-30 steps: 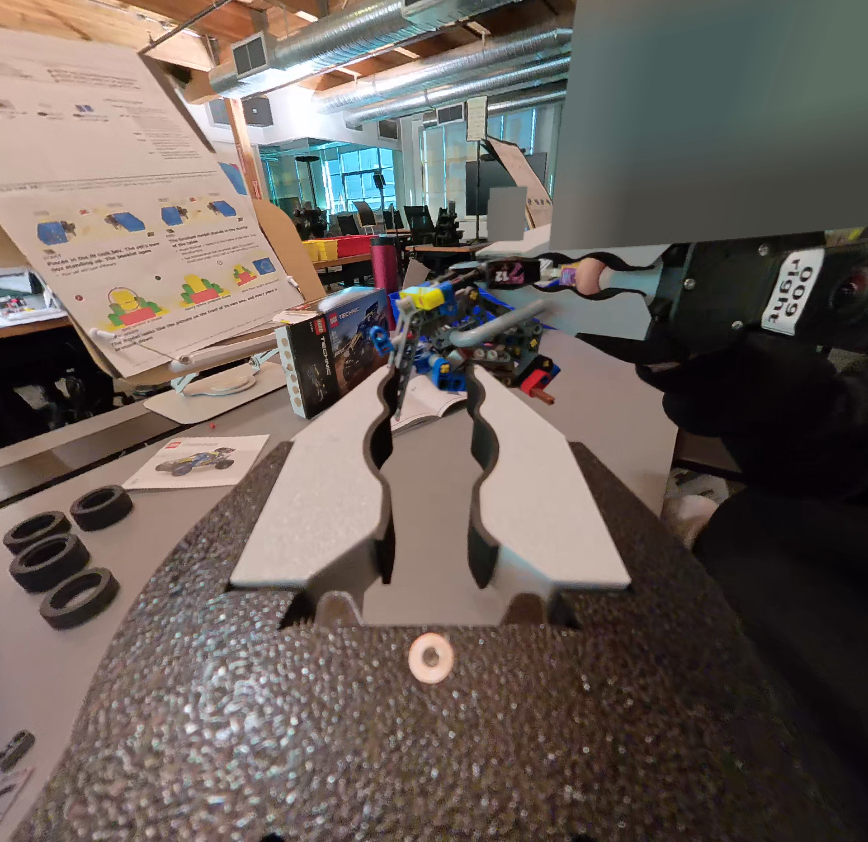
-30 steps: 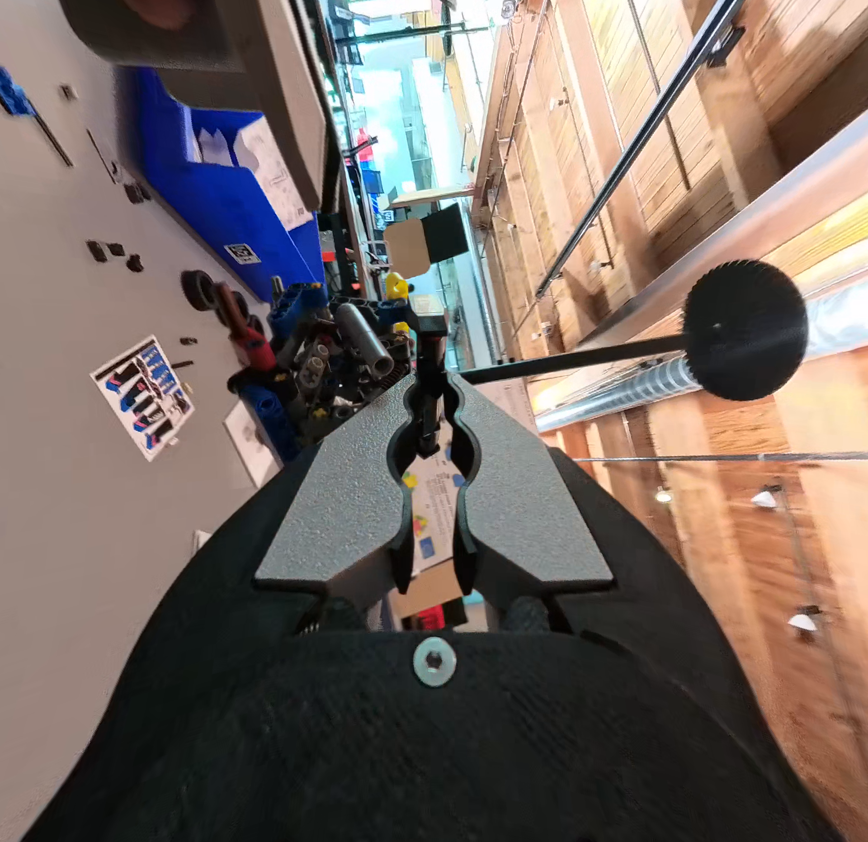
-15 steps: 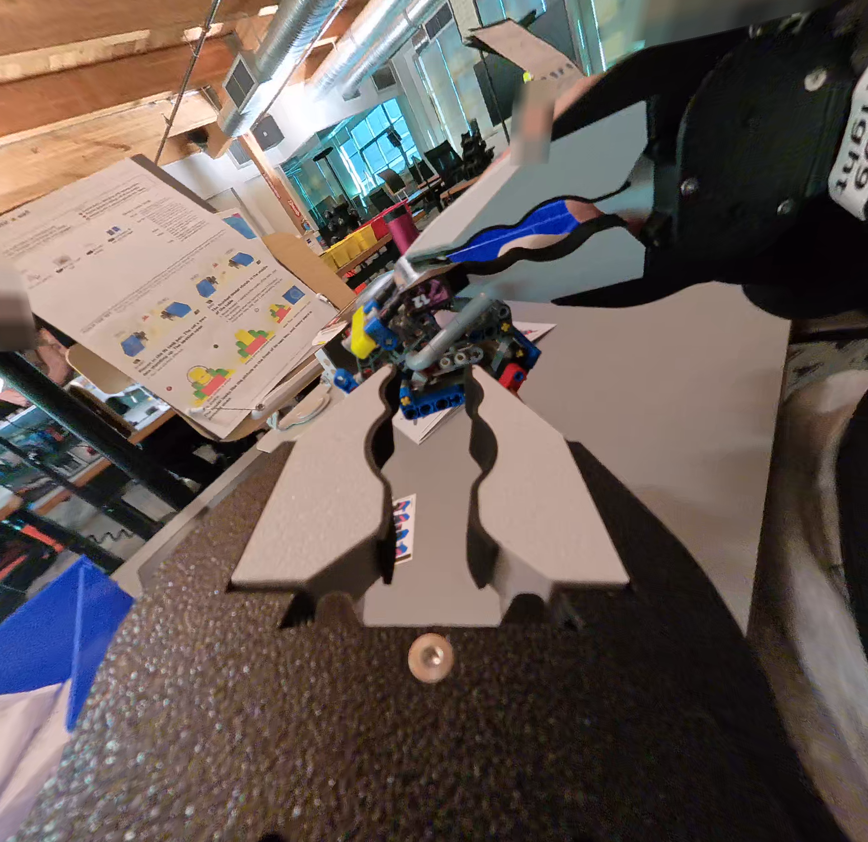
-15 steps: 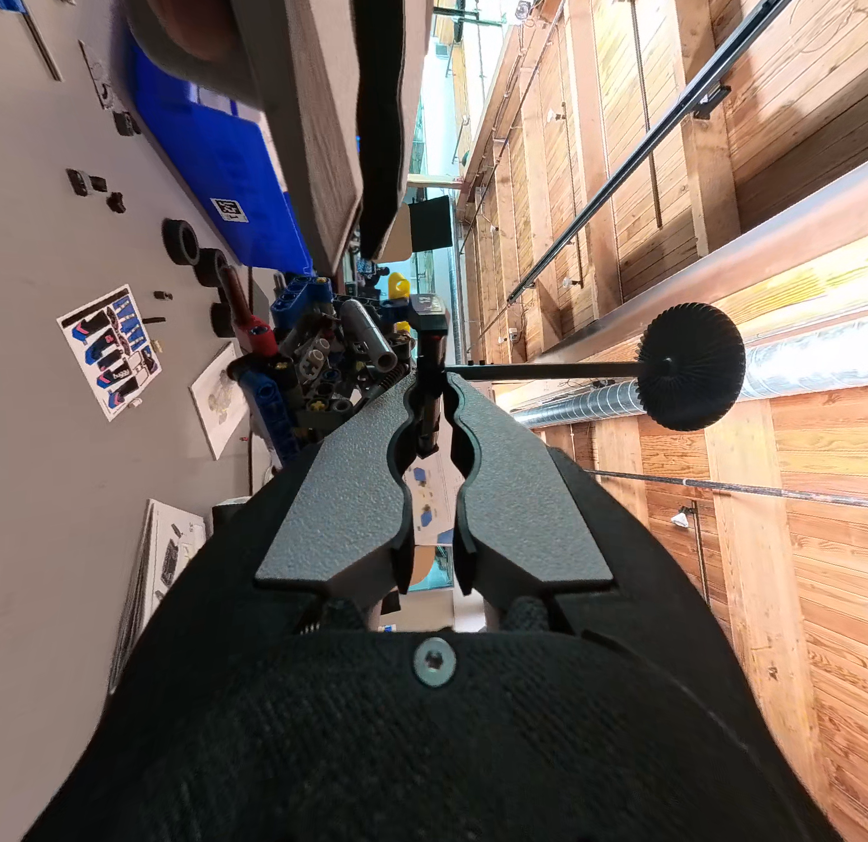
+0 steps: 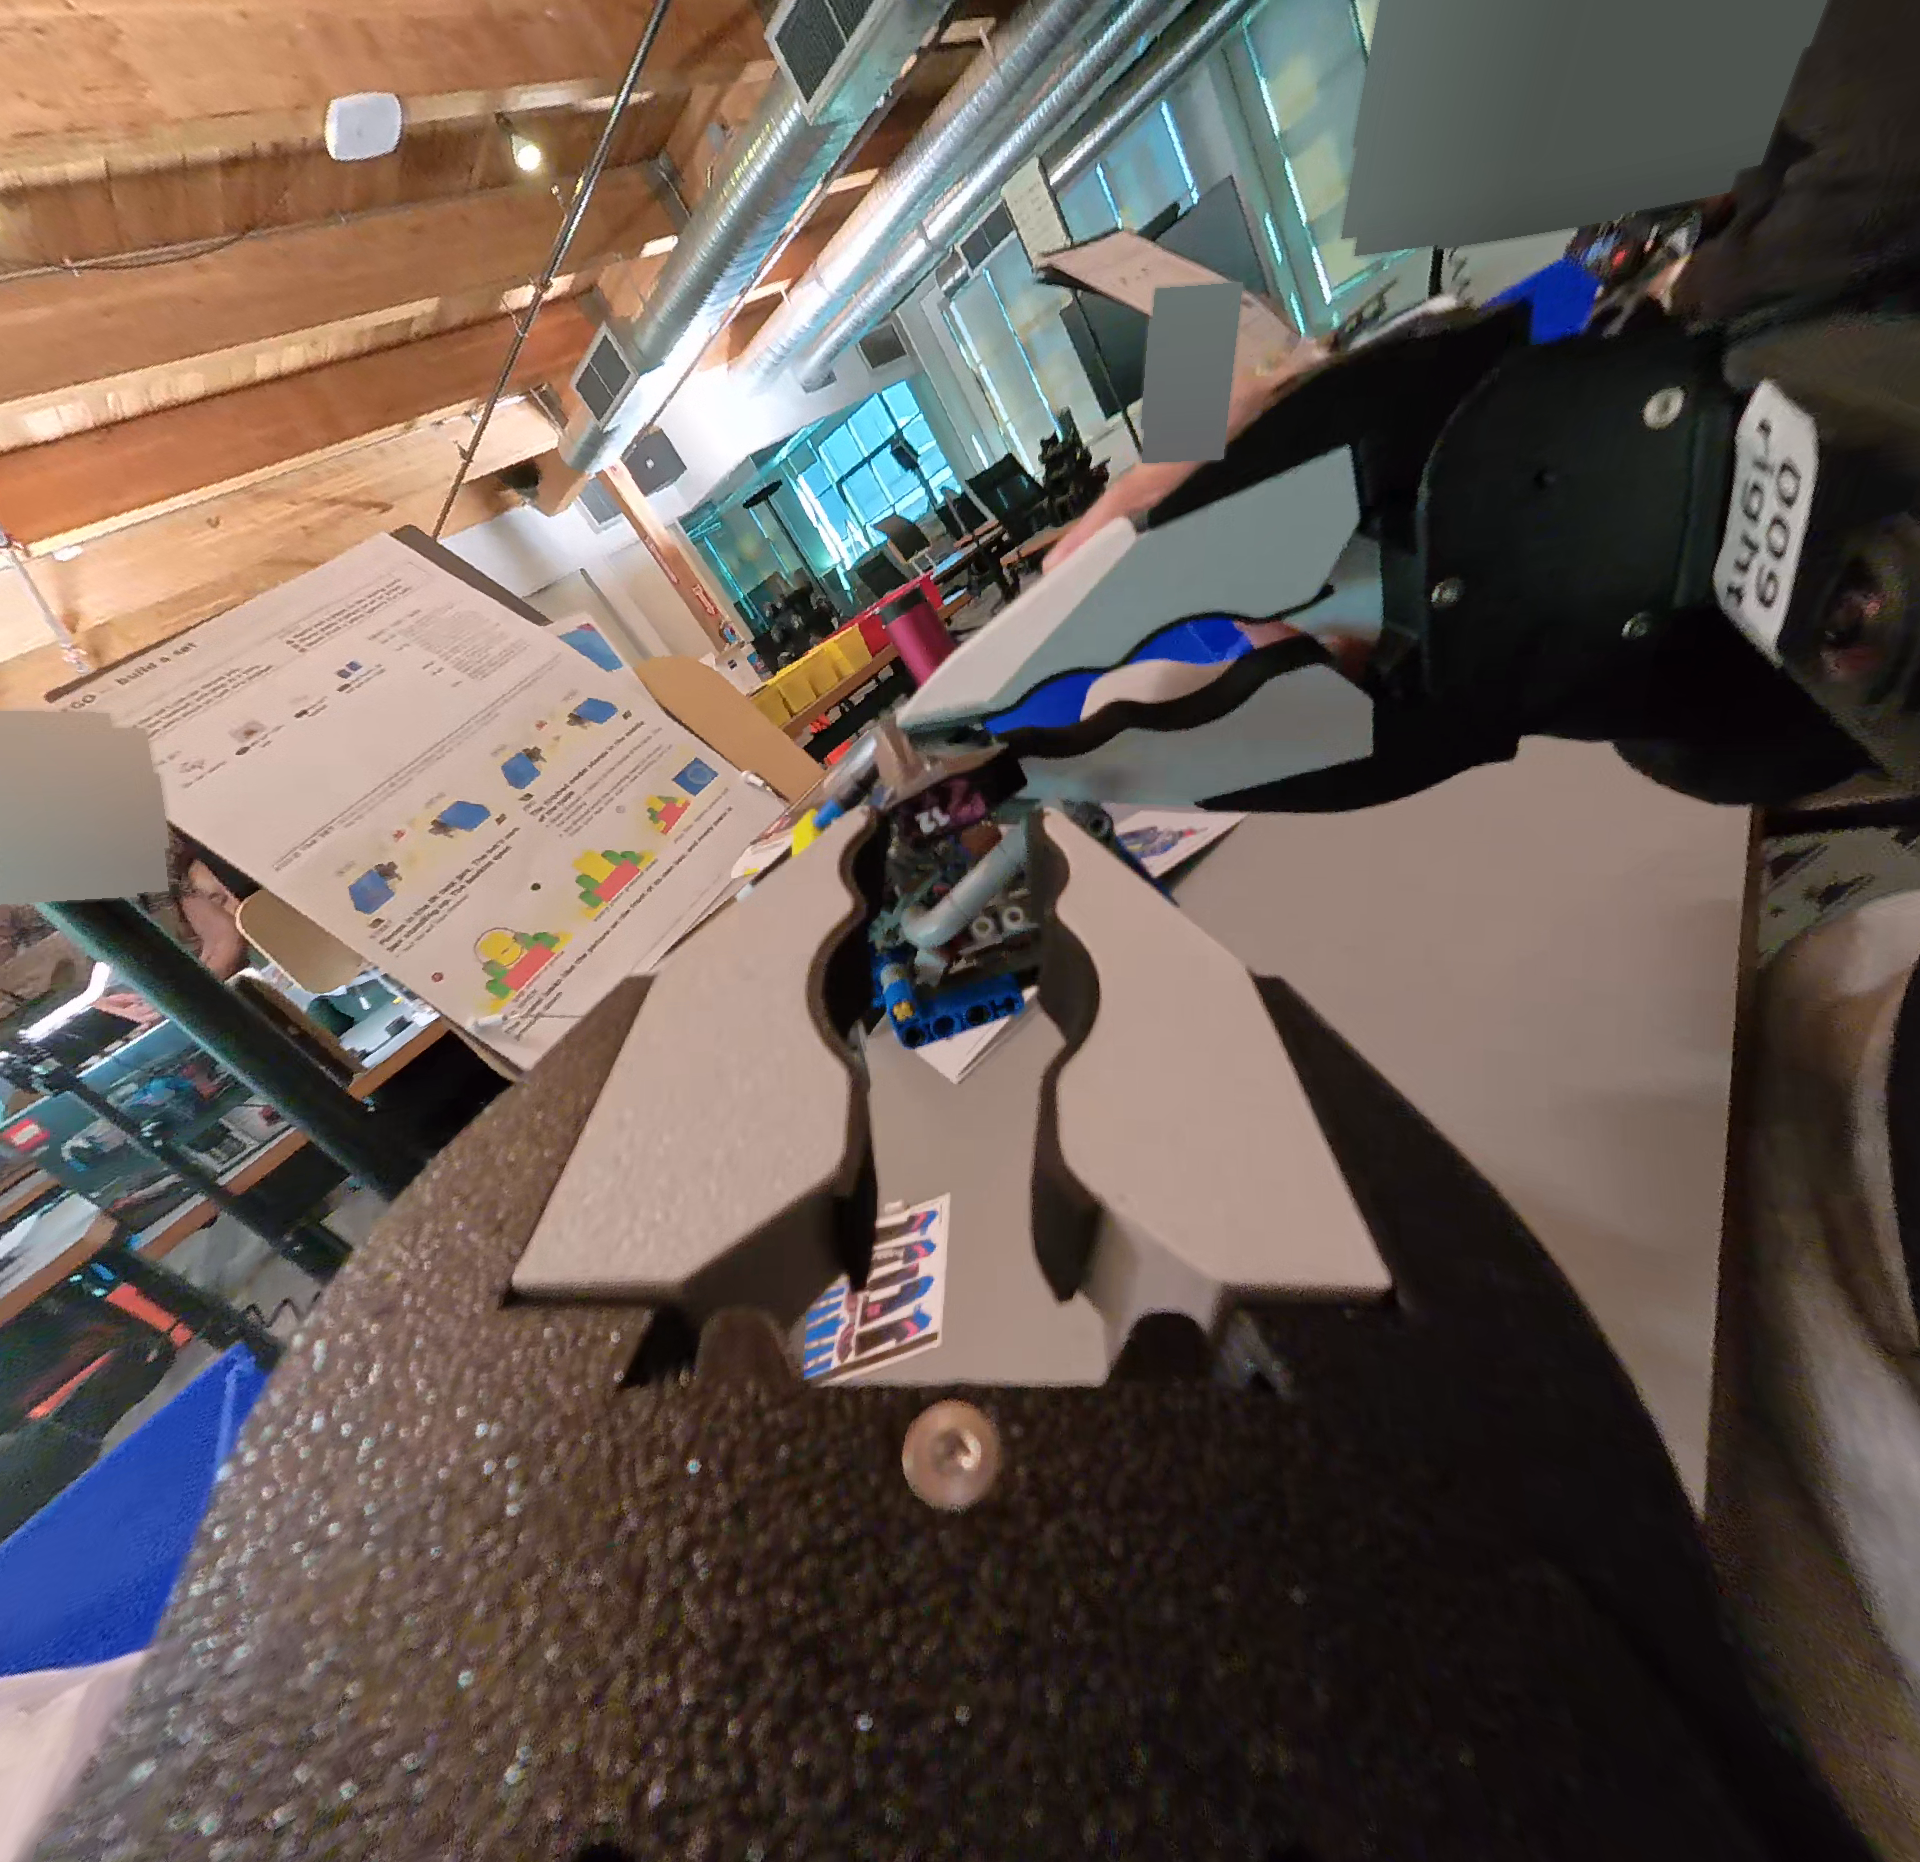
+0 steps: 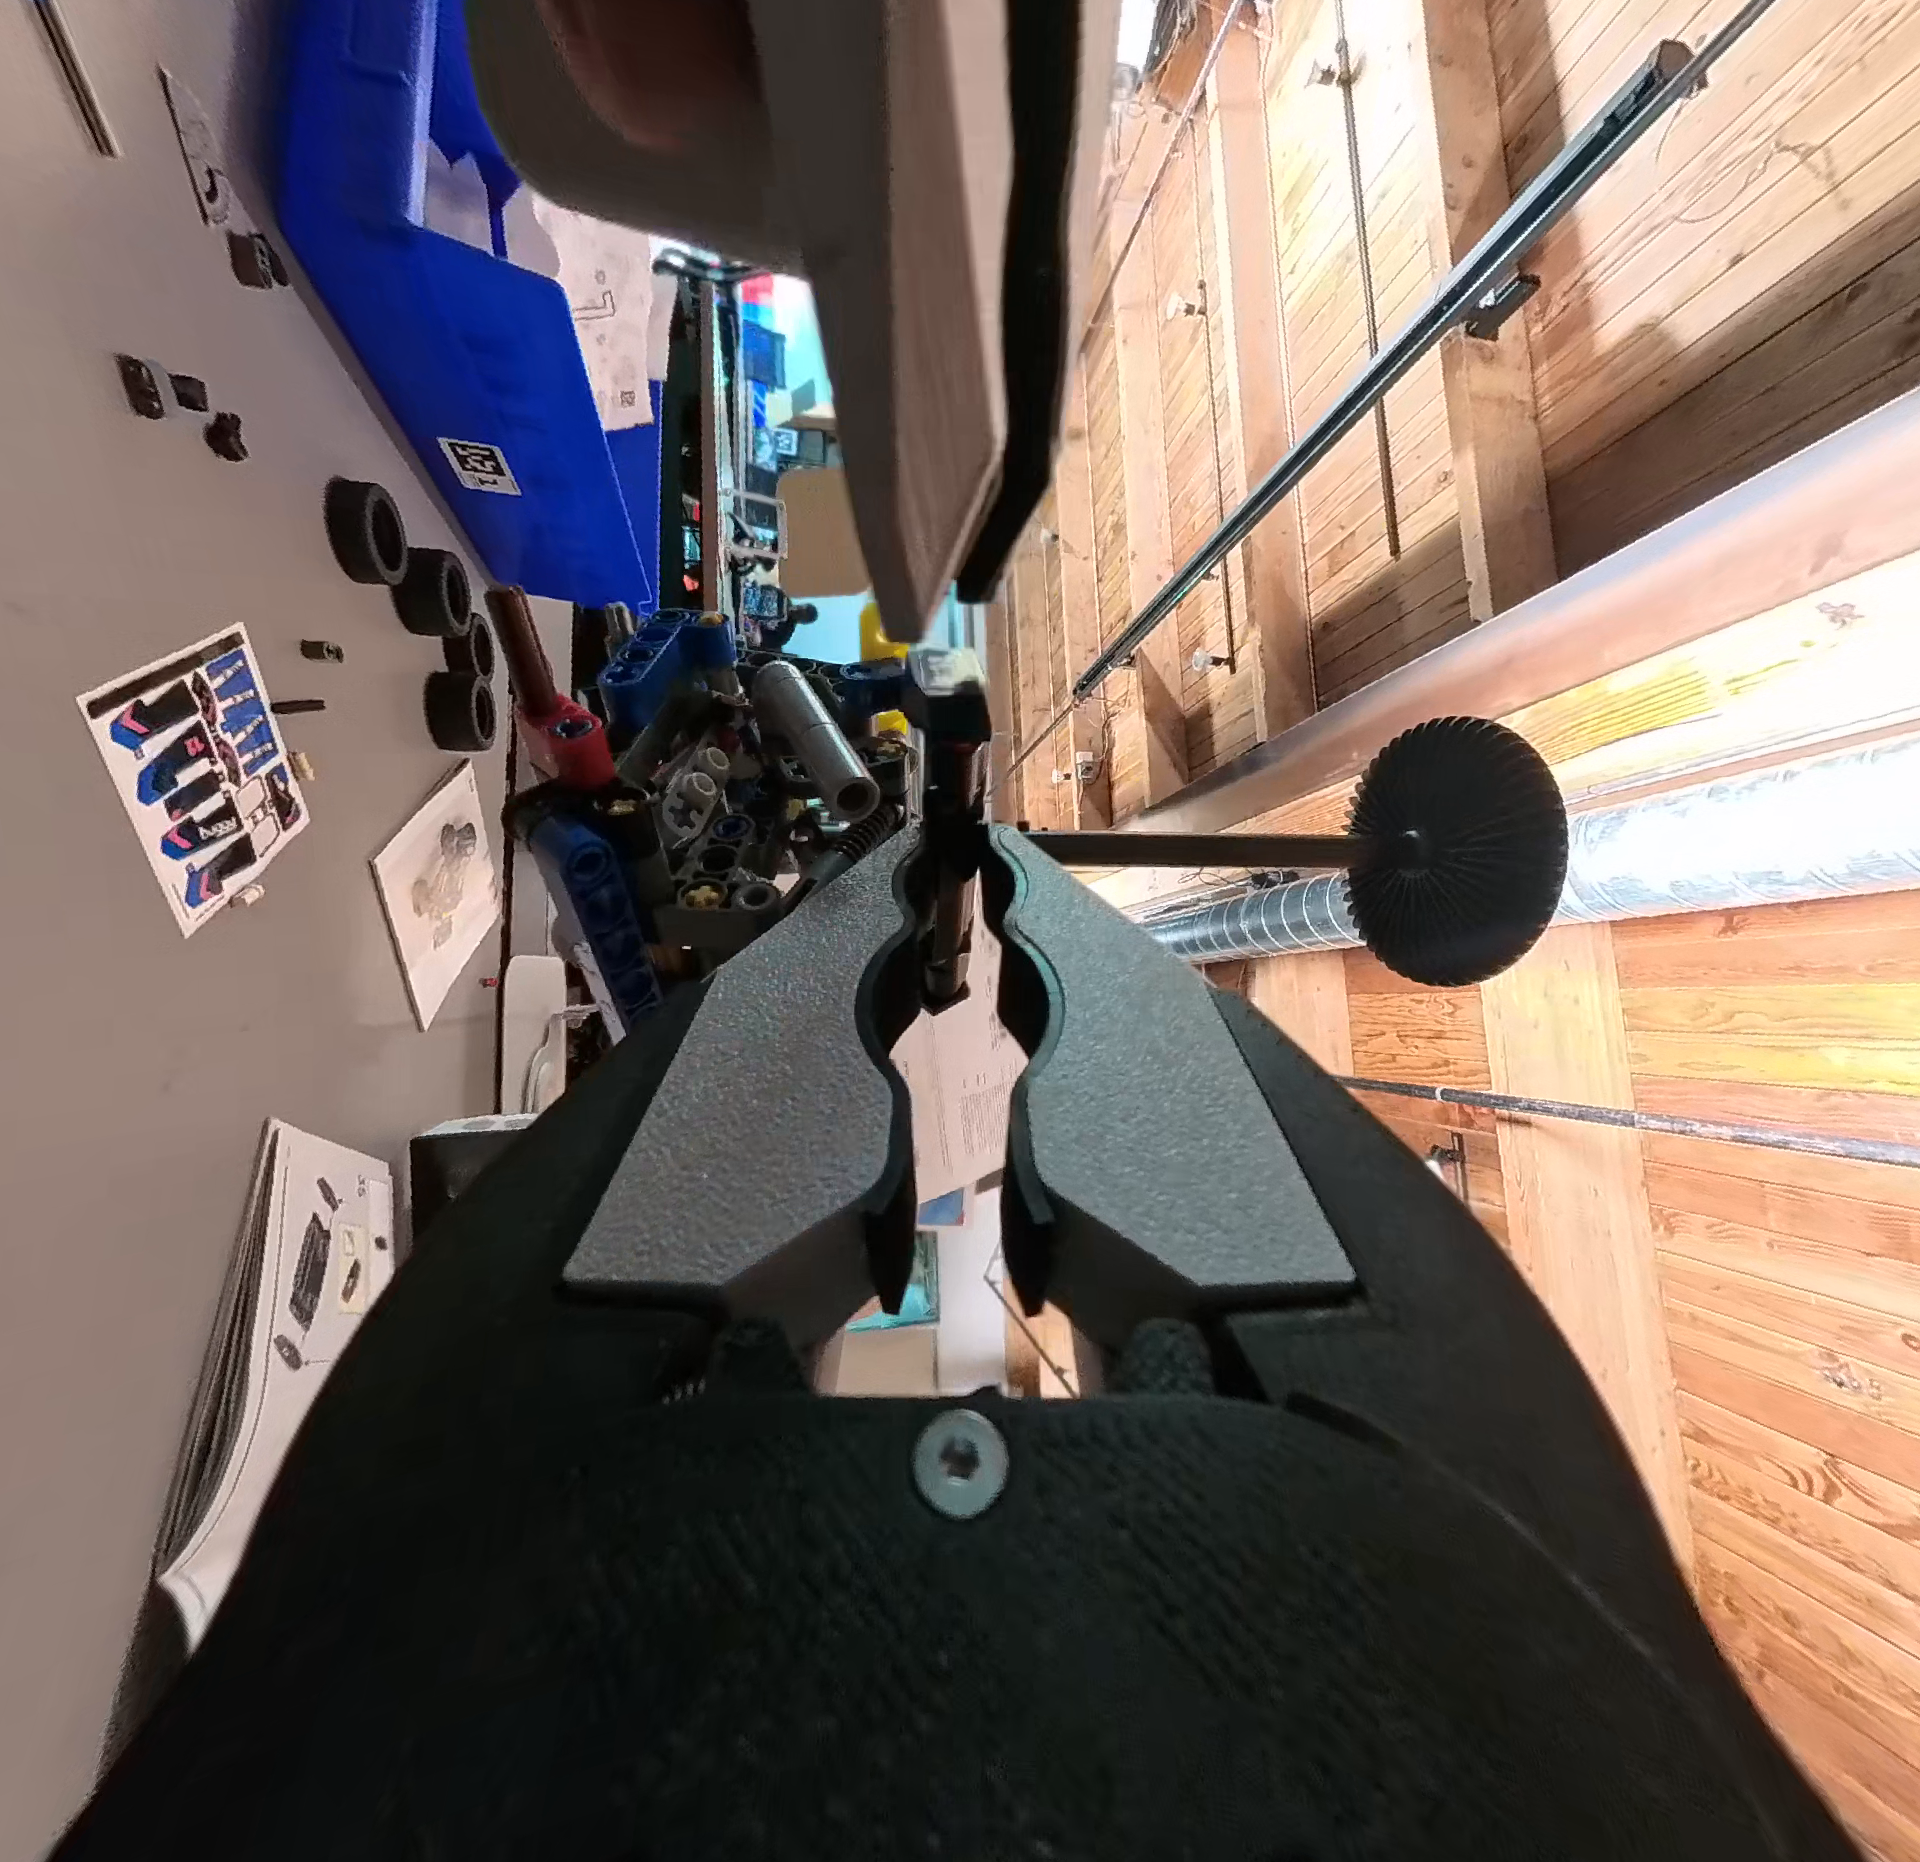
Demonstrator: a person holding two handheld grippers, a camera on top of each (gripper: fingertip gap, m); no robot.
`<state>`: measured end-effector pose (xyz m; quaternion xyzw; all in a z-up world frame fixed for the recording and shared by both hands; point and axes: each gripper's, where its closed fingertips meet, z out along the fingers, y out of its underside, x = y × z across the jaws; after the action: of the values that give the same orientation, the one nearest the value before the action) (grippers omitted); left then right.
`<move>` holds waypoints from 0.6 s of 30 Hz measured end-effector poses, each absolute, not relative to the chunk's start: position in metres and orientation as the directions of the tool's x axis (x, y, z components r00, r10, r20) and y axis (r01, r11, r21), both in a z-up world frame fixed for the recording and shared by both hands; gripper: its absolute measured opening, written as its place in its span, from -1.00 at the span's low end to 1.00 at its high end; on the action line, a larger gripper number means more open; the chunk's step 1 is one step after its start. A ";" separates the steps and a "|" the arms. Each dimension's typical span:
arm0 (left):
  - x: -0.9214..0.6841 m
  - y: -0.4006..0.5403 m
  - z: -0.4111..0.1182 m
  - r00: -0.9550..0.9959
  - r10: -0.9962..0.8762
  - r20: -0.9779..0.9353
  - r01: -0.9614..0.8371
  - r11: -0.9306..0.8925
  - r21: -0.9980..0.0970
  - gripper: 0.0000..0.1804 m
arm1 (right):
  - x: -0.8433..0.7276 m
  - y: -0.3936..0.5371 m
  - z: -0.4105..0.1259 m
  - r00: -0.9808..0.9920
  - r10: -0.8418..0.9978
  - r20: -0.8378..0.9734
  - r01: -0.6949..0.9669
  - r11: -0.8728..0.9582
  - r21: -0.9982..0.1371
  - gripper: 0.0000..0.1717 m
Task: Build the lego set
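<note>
From my left wrist view, the left hand-held gripper [image 5: 951, 856] has its two grey fingers on either side of a toy brick model [image 5: 951, 945], a clutter of blue, black and grey parts with a grey tube across it. The model fills the space between the fingertips and is held up off the grey table [image 5: 1455, 981], so I read this gripper as closed on it. A sticker sheet [image 5: 878, 1293] lies on the table below, seen between the finger roots, and a slanted instruction board [image 5: 436, 773] stands to the left.

In my right wrist view, the right hand-held gripper [image 6: 951, 856] is nearly closed, pinching a thin black upright piece [image 6: 948, 908] at the edge of the same model [image 6: 717, 804]. A black rod with a black toothed wheel [image 6: 1455, 851] sticks out sideways from just beyond its fingertips. The left gripper's fingers reach in from above, ending just over the model. On the table beyond lie black tyres [image 6: 436, 607], a blue bin [image 6: 436, 285], a sticker sheet [image 6: 192, 773] and a booklet [image 6: 281, 1324].
</note>
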<state>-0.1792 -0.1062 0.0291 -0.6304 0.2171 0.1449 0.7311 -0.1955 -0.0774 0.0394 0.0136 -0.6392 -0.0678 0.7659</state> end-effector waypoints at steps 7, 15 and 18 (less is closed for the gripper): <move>-0.182 -0.106 0.030 0.864 -0.045 -0.502 -0.490 0.164 -0.856 -0.73 | -0.196 -0.087 0.045 0.214 -0.133 0.968 0.057 0.991 0.124 -0.96; -0.179 -0.105 0.030 0.879 -0.066 -0.472 -0.455 0.181 -0.872 -0.68 | -0.195 -0.086 0.043 0.228 -0.139 0.964 0.052 0.990 0.130 -0.96; -0.177 -0.104 0.031 0.884 -0.073 -0.463 -0.443 0.190 -0.876 -0.65 | -0.194 -0.084 0.041 0.234 -0.135 0.963 0.047 0.991 0.127 -0.96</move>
<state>-0.1770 -0.1040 0.0305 -0.6242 0.2066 0.1246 0.7431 -0.1943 -0.0844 0.0410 0.0355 -0.6161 -0.0581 0.7848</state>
